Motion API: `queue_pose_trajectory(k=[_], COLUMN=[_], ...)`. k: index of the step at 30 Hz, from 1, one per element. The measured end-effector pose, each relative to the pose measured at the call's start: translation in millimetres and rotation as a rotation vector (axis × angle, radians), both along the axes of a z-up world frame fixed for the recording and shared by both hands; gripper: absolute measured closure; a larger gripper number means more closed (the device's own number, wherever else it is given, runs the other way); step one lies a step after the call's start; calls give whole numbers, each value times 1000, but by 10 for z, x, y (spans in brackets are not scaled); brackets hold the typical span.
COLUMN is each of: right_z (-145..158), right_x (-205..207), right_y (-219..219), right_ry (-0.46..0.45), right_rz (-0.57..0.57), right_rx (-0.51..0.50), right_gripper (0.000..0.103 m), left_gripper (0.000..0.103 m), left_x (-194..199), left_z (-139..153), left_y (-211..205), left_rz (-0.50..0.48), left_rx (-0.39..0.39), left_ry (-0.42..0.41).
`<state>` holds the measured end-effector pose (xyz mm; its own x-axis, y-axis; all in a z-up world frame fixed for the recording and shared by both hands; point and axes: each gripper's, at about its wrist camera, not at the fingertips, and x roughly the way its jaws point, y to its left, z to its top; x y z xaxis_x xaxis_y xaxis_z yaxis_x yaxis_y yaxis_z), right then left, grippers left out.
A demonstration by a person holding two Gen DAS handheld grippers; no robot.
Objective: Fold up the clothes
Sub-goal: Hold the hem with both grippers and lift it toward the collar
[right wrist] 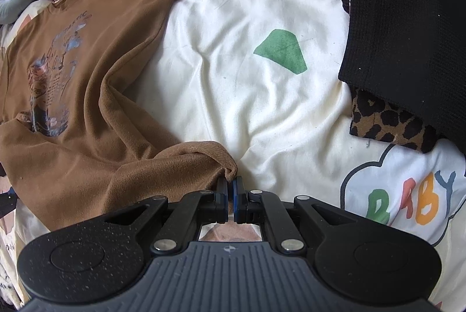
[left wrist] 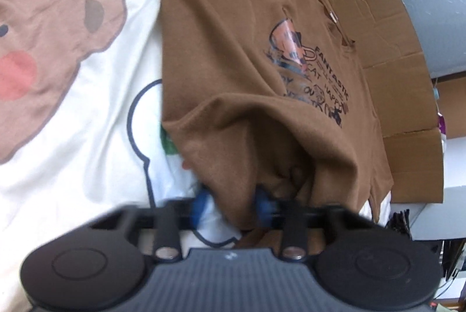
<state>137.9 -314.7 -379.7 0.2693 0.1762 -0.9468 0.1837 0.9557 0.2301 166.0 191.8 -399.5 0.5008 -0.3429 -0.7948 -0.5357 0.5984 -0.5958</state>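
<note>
A: Cream bedding (right wrist: 233,73) printed with a bear, a green patch and the word "BABY" is spread under everything; cardboard (left wrist: 387,55) is seen beyond it, and a black garment (right wrist: 407,20) over a leopard-print piece (right wrist: 387,122) at one side.

B: Where is the brown T-shirt (left wrist: 233,35) found?

A: It is laid chest-up across the bedding, its hem bunched toward both tools.

B: How is it held?

A: By the right gripper (right wrist: 230,186) a hem corner is pinched between fully closed jaws. Around a gathered fold the left gripper (left wrist: 230,204) is closed, though blur hides the exact contact.

B: How is it expected to handle?

A: Light, limp and suede-soft handling is judged likely; sagging is expected, so hem corners are best taken.

B: Its look?

A: Plain brown, with a faded chest print reading "FANTASTIC".
</note>
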Motion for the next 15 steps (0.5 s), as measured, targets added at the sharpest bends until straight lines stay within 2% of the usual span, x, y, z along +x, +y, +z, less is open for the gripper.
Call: queue_pose_trajectory(k=[2,5,15], right_z=[12,75,513], right_x=[-3,-11,-136], right_y=[-5,-8,-1], right_ry=[-1,-12,-83], right_rz=[-4,-1,4], right_rx=[4,8,45], right_gripper=[102,102,102], left_gripper=[98,99,100], left_x=[3,-25,-228], left_z=[58,216,1112], left_y=[21,56,414], left_rz=[-6,-20,-39], left_rx=[19,51,184], left_ry=[-12,-40,-131])
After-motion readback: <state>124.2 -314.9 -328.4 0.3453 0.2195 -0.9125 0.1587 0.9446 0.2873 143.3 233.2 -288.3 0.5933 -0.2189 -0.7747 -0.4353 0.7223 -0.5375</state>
